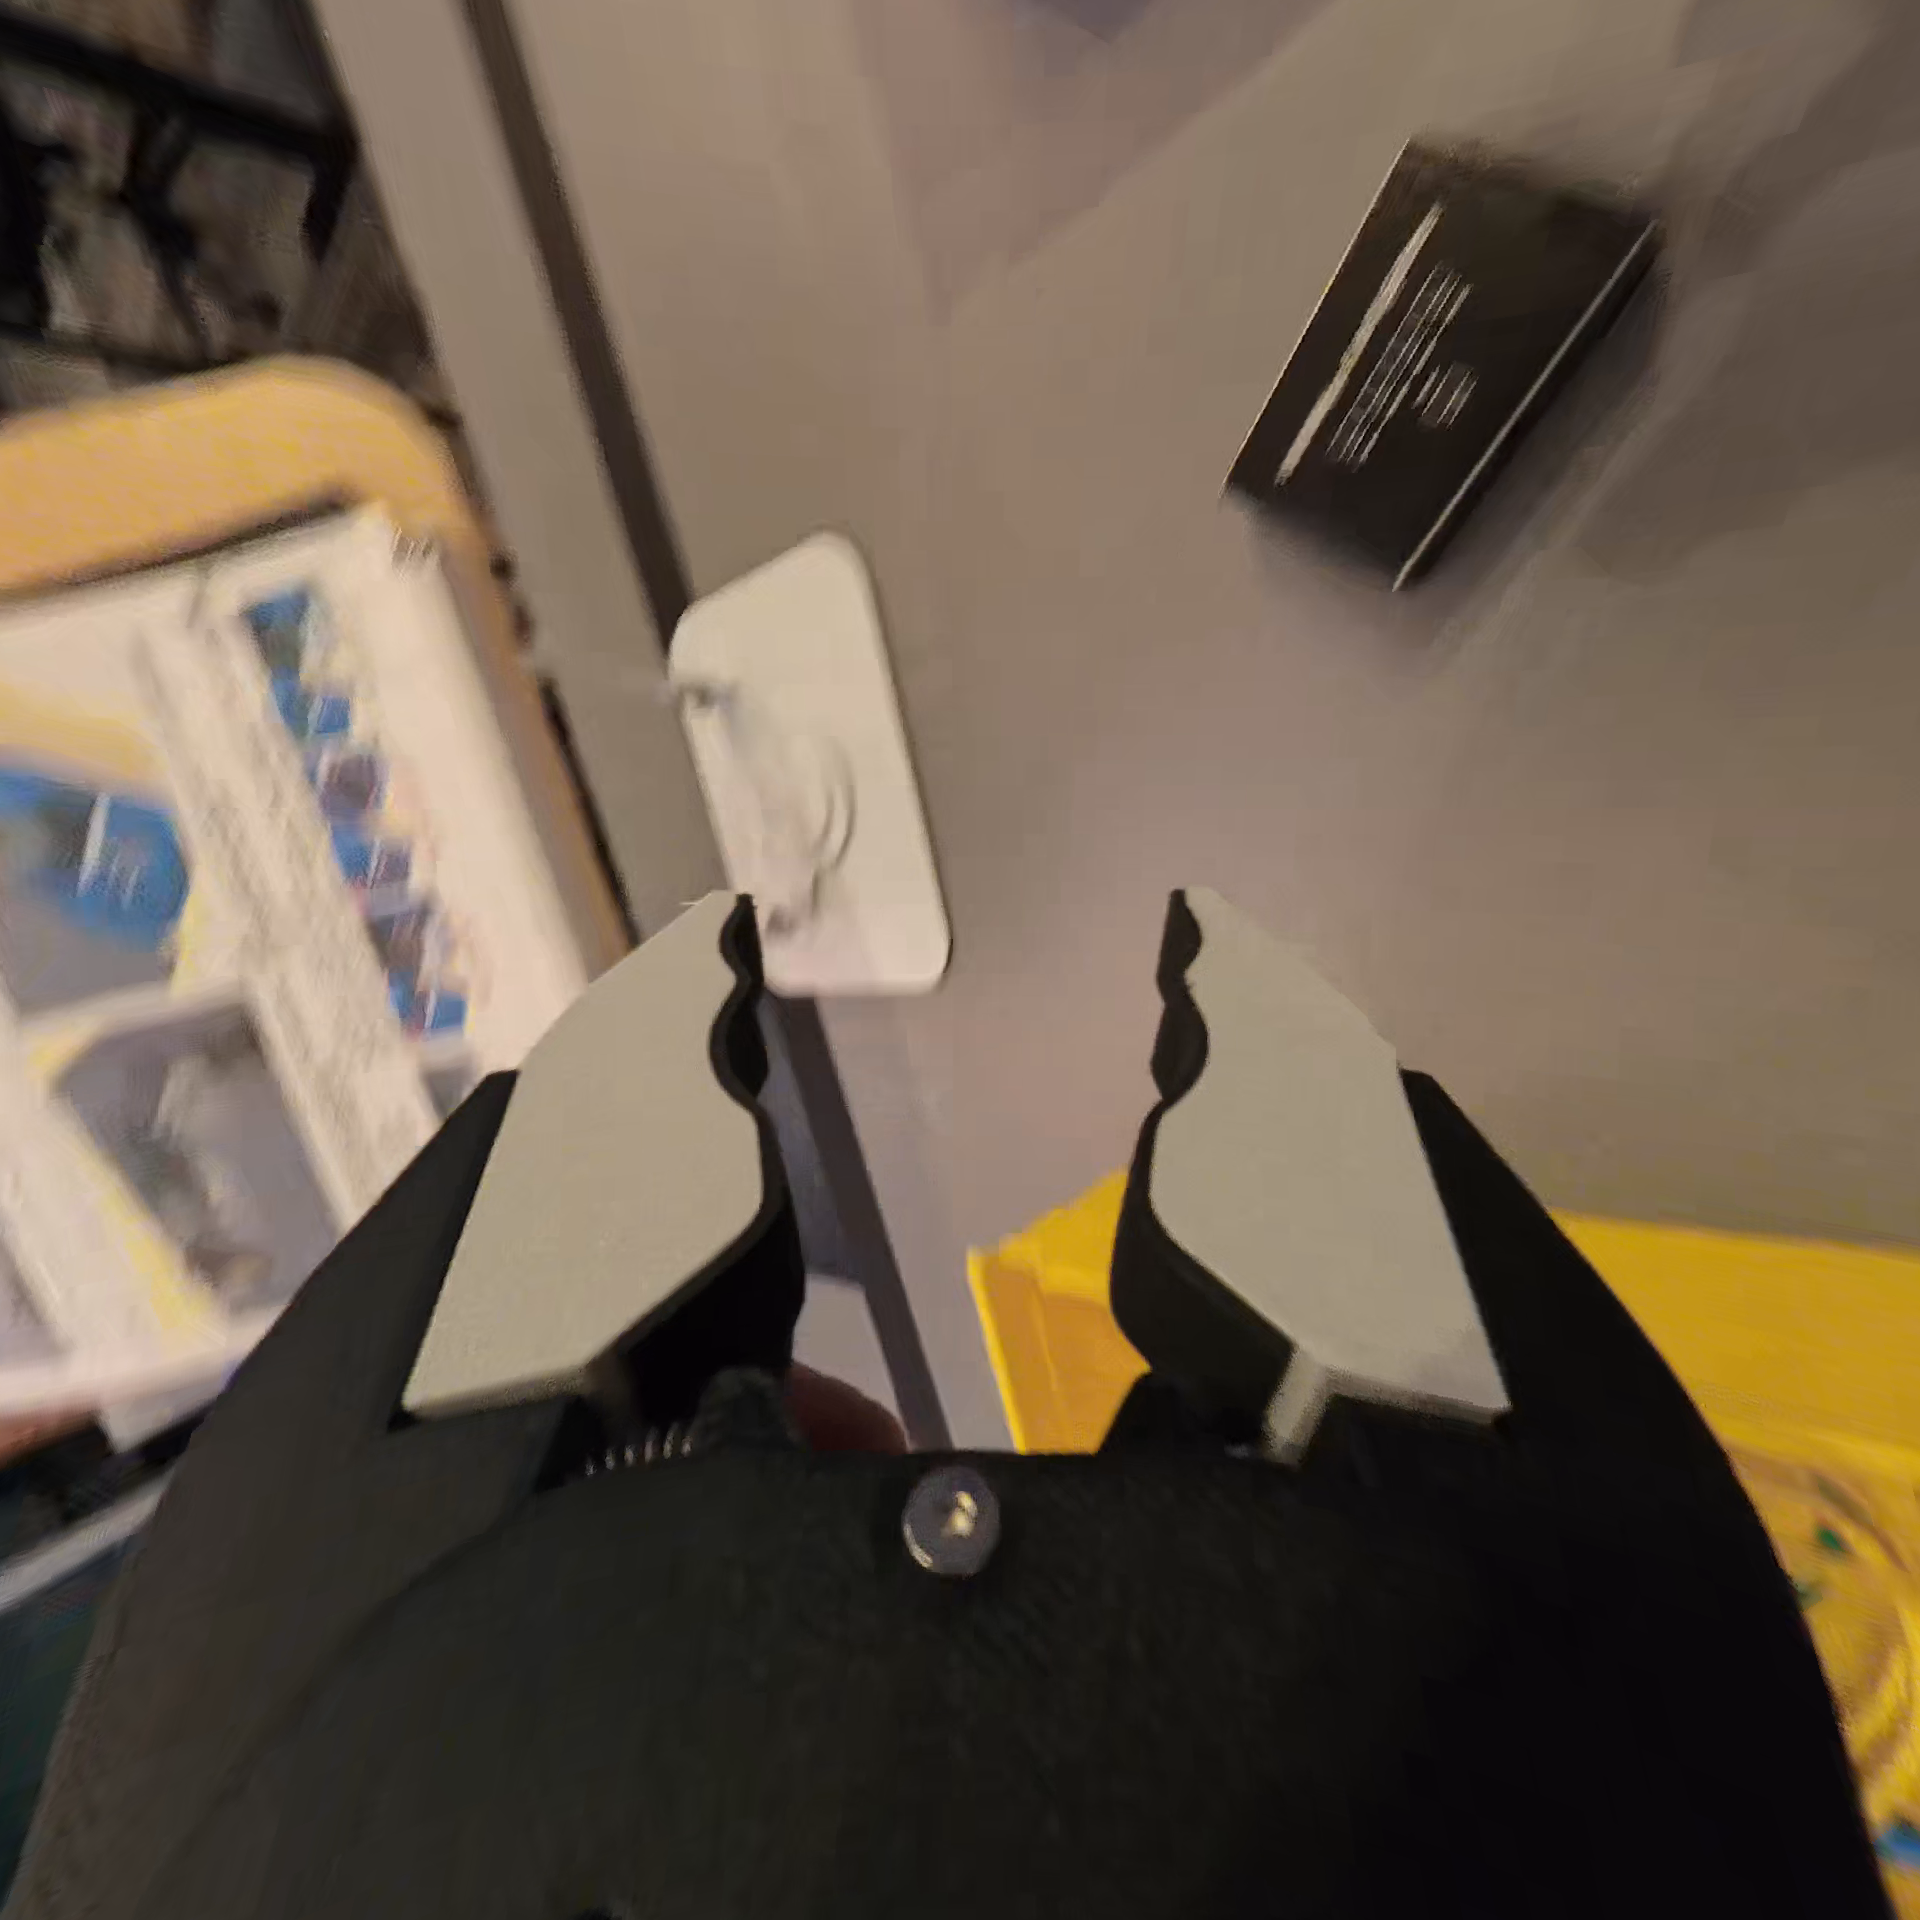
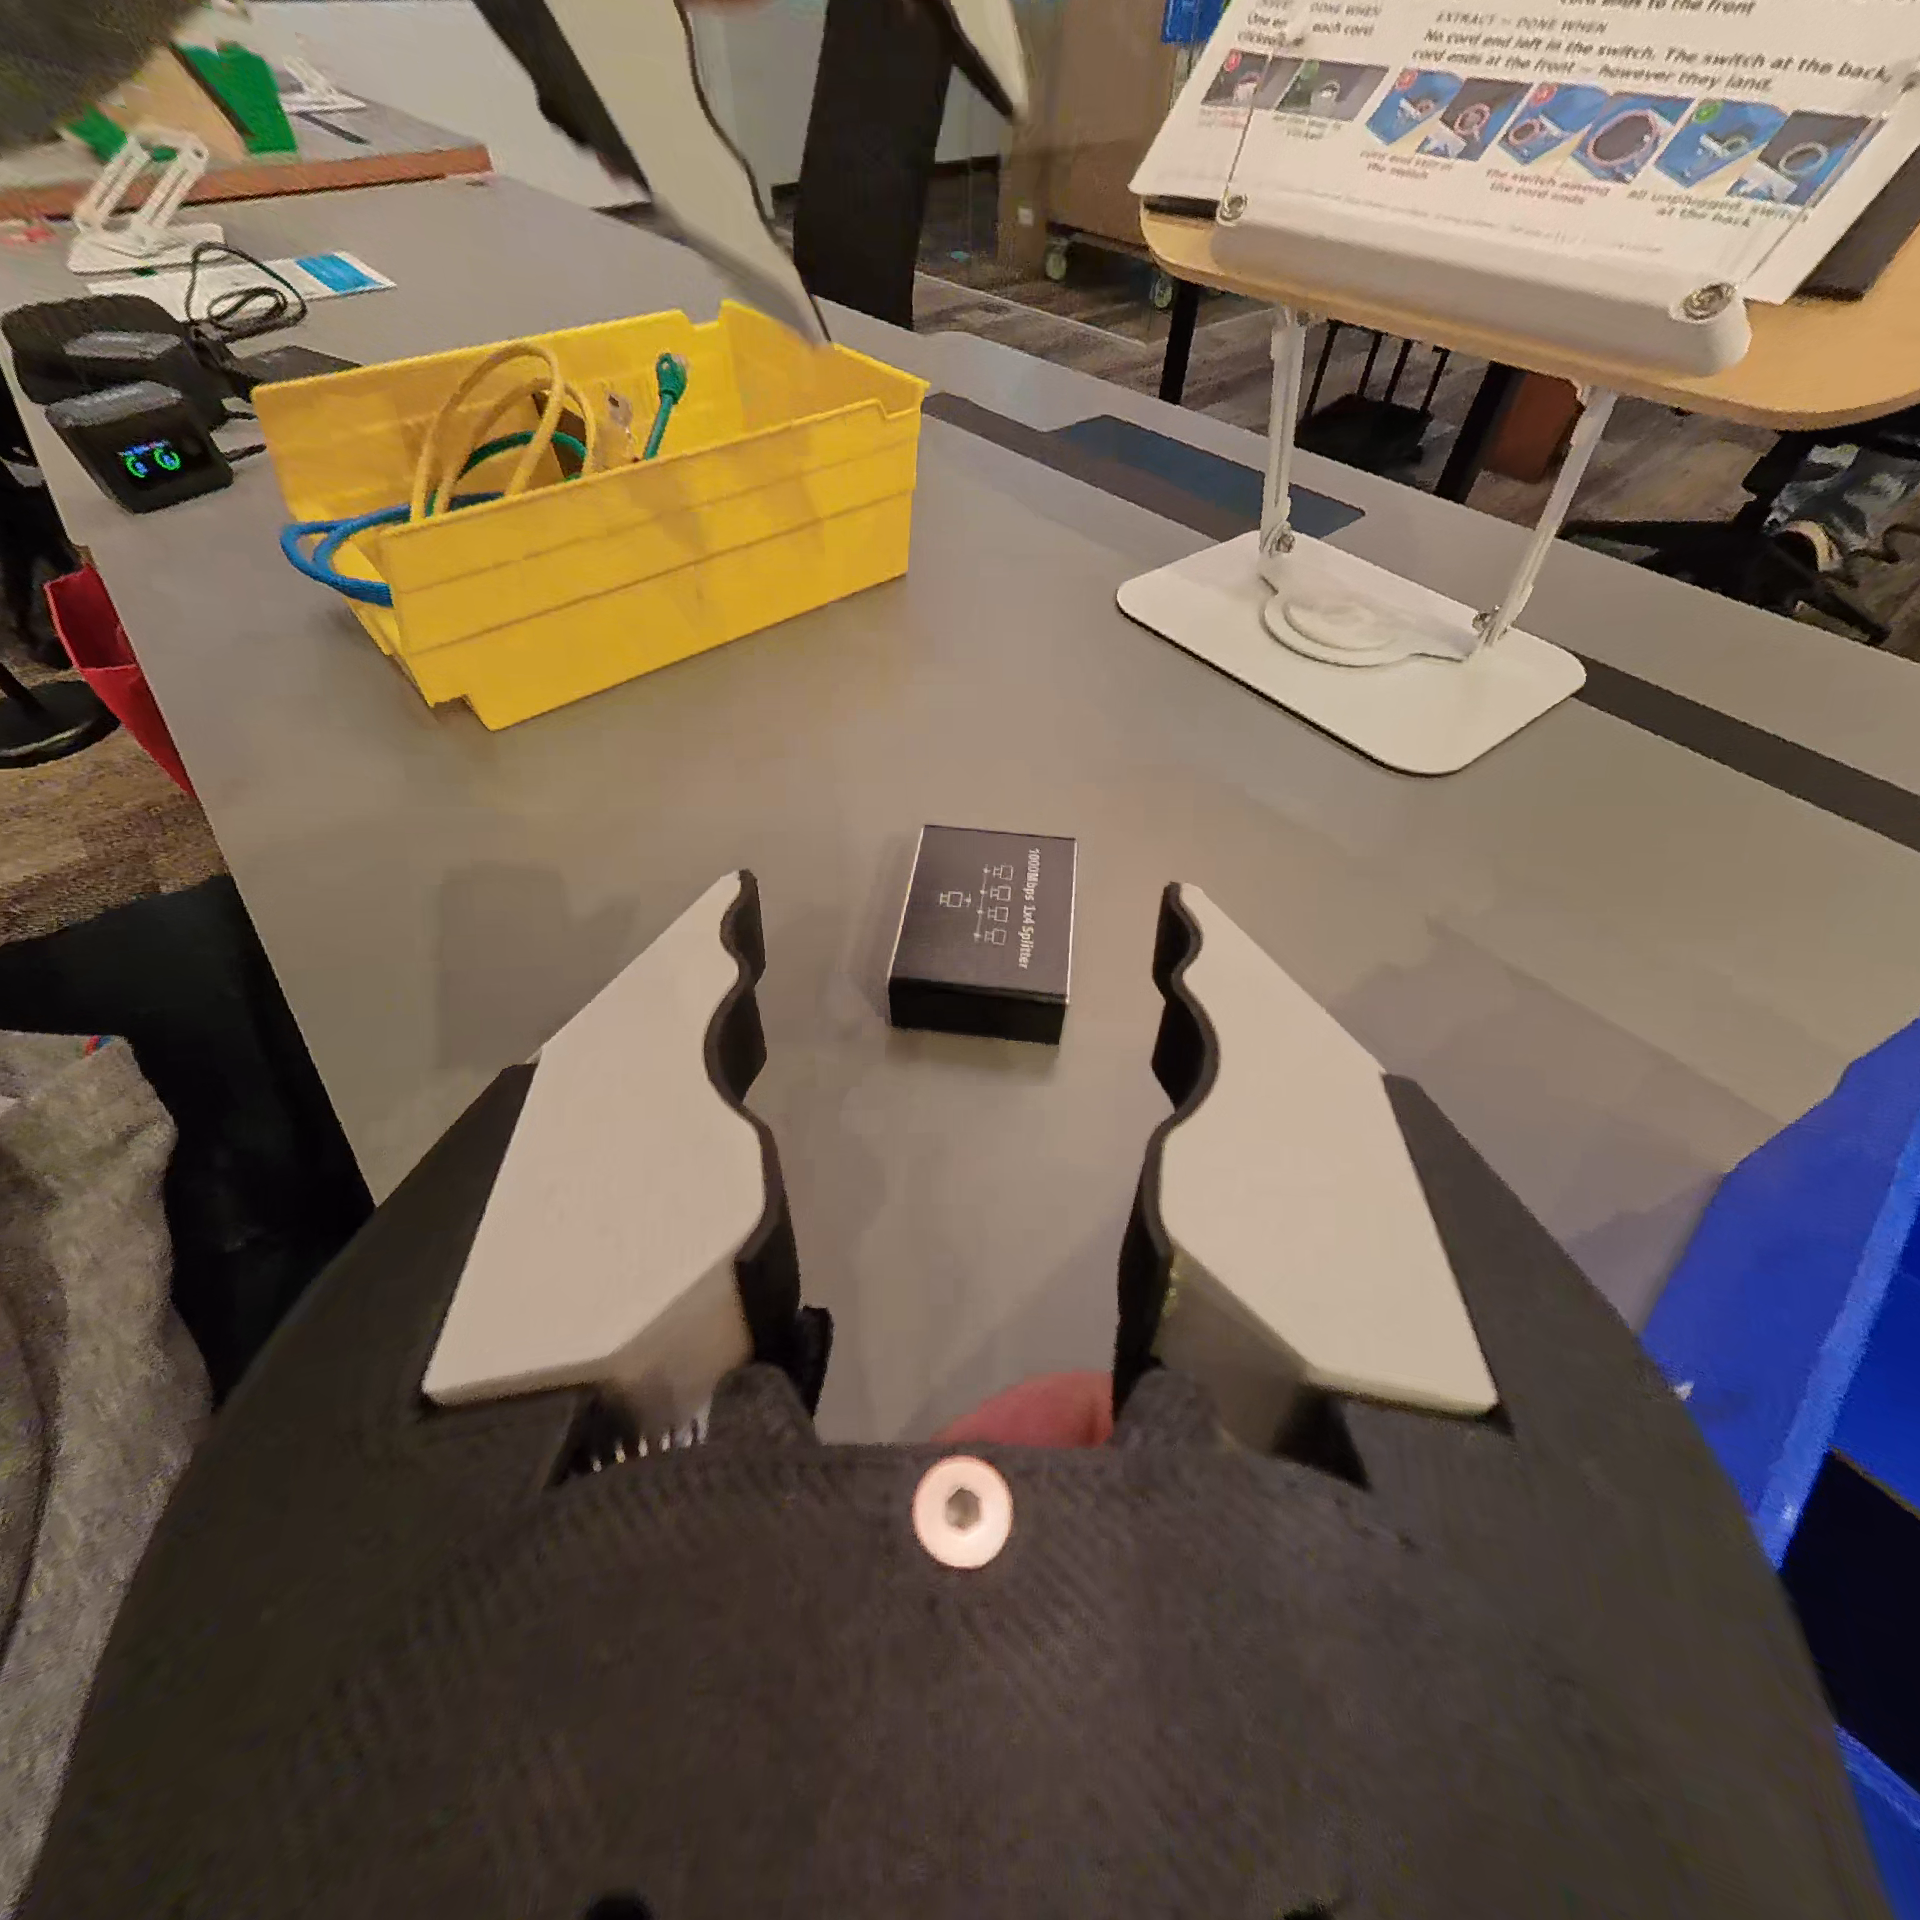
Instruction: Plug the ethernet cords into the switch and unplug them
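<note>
With both grippers' fingers released and empty, the black switch (image 2: 980, 932) lies loose mid-desk (image 2: 1299, 914), cords (image 2: 499, 436) in the yellow bin (image 2: 644, 561) at 10 o'clock; unbraced, it could skid under plugging force.

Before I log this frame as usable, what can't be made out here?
- Switch ports: right wrist view shows only its top and a plain side.
- Cords in the yellow bin: the bin wall hides their lower runs.
- Left wrist view: motion blur smears everything.
- Left hand-held gripper in right view: blurred, cut off by the top edge.
</note>
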The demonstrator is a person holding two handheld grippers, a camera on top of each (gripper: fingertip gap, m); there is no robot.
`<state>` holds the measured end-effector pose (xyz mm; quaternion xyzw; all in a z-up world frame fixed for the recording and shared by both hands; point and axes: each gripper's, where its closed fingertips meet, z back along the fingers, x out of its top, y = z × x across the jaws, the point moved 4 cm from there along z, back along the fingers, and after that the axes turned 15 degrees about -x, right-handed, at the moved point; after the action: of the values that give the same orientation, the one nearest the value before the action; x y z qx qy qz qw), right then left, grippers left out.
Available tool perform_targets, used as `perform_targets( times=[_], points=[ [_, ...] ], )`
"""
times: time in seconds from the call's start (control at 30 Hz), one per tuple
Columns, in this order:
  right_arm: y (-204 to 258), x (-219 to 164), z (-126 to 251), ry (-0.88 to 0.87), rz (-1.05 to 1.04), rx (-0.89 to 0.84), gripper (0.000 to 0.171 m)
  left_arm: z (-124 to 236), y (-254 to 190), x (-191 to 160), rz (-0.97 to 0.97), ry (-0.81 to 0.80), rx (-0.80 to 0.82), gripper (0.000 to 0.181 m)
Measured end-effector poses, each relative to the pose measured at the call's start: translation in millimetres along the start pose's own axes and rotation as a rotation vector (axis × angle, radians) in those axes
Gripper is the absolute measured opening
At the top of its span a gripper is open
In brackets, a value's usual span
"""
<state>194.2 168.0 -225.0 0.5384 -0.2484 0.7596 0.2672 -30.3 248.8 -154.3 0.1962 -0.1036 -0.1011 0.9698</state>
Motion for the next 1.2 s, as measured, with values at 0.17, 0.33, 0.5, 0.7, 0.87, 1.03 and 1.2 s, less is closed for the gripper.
perform_targets(
  times=[0.17, 0.33, 0.5, 0.7, 0.87, 1.03, 1.2],
  points=[
    [10, 5, -5, -0.005, 0.004, 0.035, 0.070, 62, -35, -107, 0.231, 0.115, 0.025, 0.052],
    [25, 10, -13, 0.009, 0.021, 0.068, 0.069, 53, -82, -191, 0.485, 0.134, 0.016, 0.054],
    [36, 15, -14, 0.032, 0.064, 0.074, 0.068, 35, -106, -219, 0.492, 0.102, 0.042, 0.057],
    [45, 12, -19, 0.066, 0.054, 0.079, 0.068, 30, -125, -169, 0.494, -0.068, -0.017, 0.055],
    [56, 9, -23, 0.085, 0.062, 0.101, 0.068, 6, -140, -149, 0.574, -0.102, 0.021, 0.050],
    [61, 10, -23, 0.086, 0.067, 0.111, 0.068, -20, -141, -148, 0.699, -0.198, 0.069, 0.049],
    [58, 11, -20, 0.072, 0.049, 0.109, 0.068, -25, -133, -148, 0.821, -0.275, 0.078, 0.021]
  ],
)
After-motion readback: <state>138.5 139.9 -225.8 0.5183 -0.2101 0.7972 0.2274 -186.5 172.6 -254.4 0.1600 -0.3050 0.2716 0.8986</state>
